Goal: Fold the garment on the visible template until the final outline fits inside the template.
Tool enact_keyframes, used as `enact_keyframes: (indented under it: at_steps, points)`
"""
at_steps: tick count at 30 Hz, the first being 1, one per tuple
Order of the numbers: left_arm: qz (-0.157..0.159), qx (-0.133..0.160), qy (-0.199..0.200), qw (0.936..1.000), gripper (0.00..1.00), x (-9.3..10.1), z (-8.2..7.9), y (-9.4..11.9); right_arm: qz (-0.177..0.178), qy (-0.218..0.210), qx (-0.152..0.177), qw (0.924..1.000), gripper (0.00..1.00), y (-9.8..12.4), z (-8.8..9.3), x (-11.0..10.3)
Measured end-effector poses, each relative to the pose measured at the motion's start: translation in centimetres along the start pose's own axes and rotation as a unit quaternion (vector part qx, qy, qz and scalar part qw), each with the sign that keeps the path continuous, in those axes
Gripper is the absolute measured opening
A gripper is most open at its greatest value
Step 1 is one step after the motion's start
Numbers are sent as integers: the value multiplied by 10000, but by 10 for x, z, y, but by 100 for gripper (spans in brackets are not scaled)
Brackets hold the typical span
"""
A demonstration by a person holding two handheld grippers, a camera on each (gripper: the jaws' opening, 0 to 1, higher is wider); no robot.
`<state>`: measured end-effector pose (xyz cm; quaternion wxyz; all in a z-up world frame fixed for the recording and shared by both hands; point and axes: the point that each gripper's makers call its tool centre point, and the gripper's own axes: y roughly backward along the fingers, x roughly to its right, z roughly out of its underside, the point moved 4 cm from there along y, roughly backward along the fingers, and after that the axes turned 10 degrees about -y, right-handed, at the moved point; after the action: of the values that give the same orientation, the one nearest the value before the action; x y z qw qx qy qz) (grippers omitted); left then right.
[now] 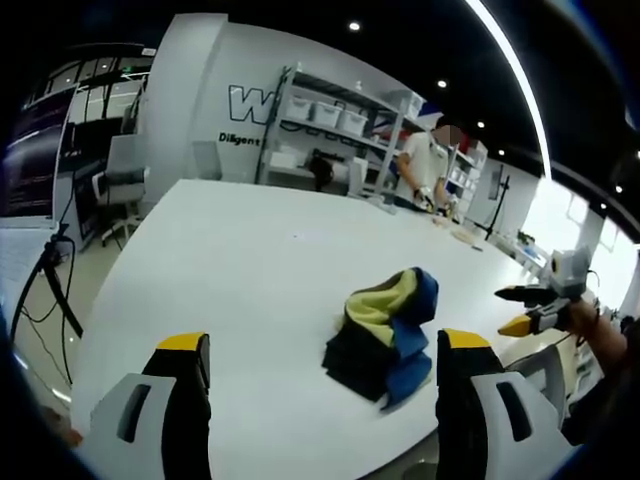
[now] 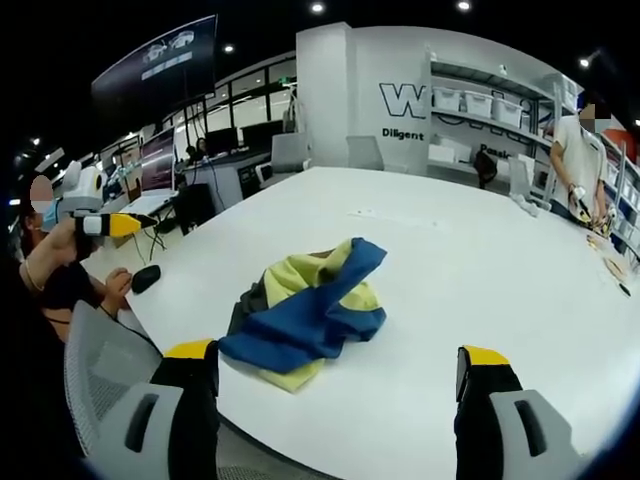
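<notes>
Hovering with jaws spread and empty, the left gripper [image 1: 320,365] and right gripper [image 2: 335,385] frame the crumpled garment [image 2: 305,315] at twelve o'clock on the white table [image 2: 480,270], seemingly lining up a first grab.

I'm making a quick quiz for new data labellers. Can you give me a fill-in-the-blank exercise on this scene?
1. The crumpled garment lies on a ____ table.
2. The garment is blue, black and ____.
3. Both the left tongs and the right tongs stand ____, holding nothing.
4. In the left gripper view, the garment lies nearer the ____ jaw of that view.

Missing words: white; yellow; open; right
</notes>
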<state>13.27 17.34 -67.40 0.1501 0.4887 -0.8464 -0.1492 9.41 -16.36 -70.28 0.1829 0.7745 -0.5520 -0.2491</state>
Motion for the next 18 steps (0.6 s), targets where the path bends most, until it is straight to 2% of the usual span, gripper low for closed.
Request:
enact_keyframes:
  at_steps: [18]
  points:
    - [56,-65,-89,9999,89,1,-1,-6,-72,-132,105,9998,98,-7,-10,-1]
